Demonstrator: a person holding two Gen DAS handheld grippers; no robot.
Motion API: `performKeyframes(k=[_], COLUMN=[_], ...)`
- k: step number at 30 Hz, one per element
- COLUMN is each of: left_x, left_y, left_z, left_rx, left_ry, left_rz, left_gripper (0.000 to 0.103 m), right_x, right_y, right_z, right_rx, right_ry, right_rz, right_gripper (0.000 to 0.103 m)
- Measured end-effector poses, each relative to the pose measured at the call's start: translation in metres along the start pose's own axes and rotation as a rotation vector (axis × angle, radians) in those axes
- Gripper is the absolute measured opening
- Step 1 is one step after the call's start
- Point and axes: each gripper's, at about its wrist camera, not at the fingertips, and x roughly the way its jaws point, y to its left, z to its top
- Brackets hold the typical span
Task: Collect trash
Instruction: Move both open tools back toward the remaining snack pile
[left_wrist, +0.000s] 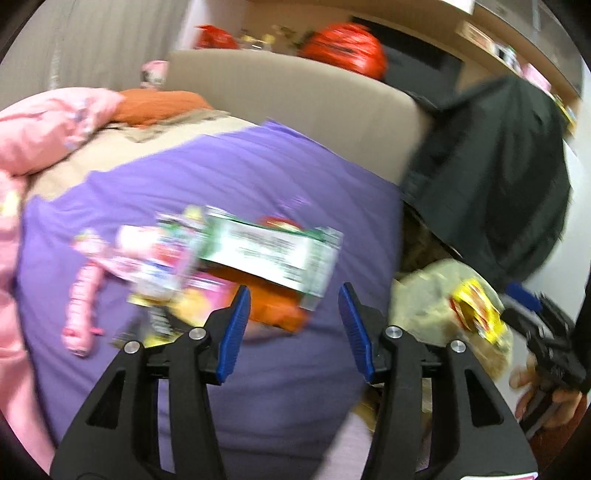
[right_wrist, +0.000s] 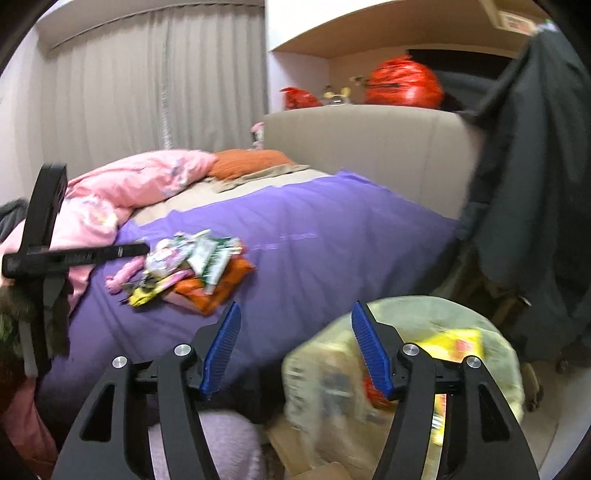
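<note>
In the left wrist view the left gripper (left_wrist: 294, 308) hangs over a bed with a purple cover (left_wrist: 236, 177); its two blue-padded fingers (left_wrist: 236, 328) stand apart and nothing is between them. Just beyond the fingertips a pile of wrappers (left_wrist: 221, 266) lies on the purple cover; on top of it is a green and white box (left_wrist: 273, 254), under it an orange packet (left_wrist: 277, 306), and at its left a pink wrapper (left_wrist: 83, 314); the picture is blurred, so the prints cannot be read. At the right, beside the bed, there is a pale trash bag (left_wrist: 428, 306) with a yellow packet (left_wrist: 476, 314) in it; further right the right gripper (left_wrist: 546, 332) shows with a hand (left_wrist: 543, 391) around its handle. A pink quilt (left_wrist: 48, 125) lies at the left of the bed, and a beige headboard (left_wrist: 295, 99) stands behind it.

In the right wrist view the right gripper (right_wrist: 295, 347) has its fingers (right_wrist: 373, 350) wide apart, holding nothing; the right finger is in front of the pale trash bag (right_wrist: 406, 354), which is low at the right, off the bed, with a yellow packet (right_wrist: 454, 341) inside. The pile of wrappers (right_wrist: 188, 266) lies on the purple cover (right_wrist: 332, 240), well apart from the bag; the left gripper (right_wrist: 74, 254) comes in from the left, its tip close to the pile. A dark garment (right_wrist: 535, 184) hangs at the right.
</note>
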Motion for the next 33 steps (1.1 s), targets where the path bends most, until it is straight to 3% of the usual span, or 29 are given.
performKeyframes(k=[6,11,15,22,26,29,33], left_x=[-0.016,-0.009,-0.002,0.005,0.021,0.024,0.04], left_y=[0.089,0.139,0.152,0.161,0.166,0.175,0.201], left_z=[0.002,-0.008,-0.012,-0.012,-0.015,-0.008,0.011], left_rx=[-0.146,-0.199,-0.221,-0.222,-0.237,-0.261,-0.345], left_ry=[-0.065,-0.025,-0.029,-0.044,0.028,-0.007,-0.019], left_rz=[0.072,0.059,0.05,0.098,0.011,0.005,0.067], left_gripper=[0.051,0.052,0.052,0.052,0.052,0.052,0.053], right_x=[0.038,0.06,0.083,0.12,0.136,0.145,0.158], right_y=[0.053,0.084,0.104,0.138,0.155,0.162,0.172], right_z=[0.004,0.003,0.002,0.008,0.023,0.032,0.042], right_rx=[-0.11,-0.159,-0.201,-0.253,-0.256,-0.236,-0.231], right_ry=[0.08,0.109,0.138,0.137,0.103,0.084,0.082], right_rz=[0.017,0.036,0.023,0.053,0.103,0.126,0.106], right_gripper=[0.059,0.059,0.059,0.059,0.059,0.059,0.059])
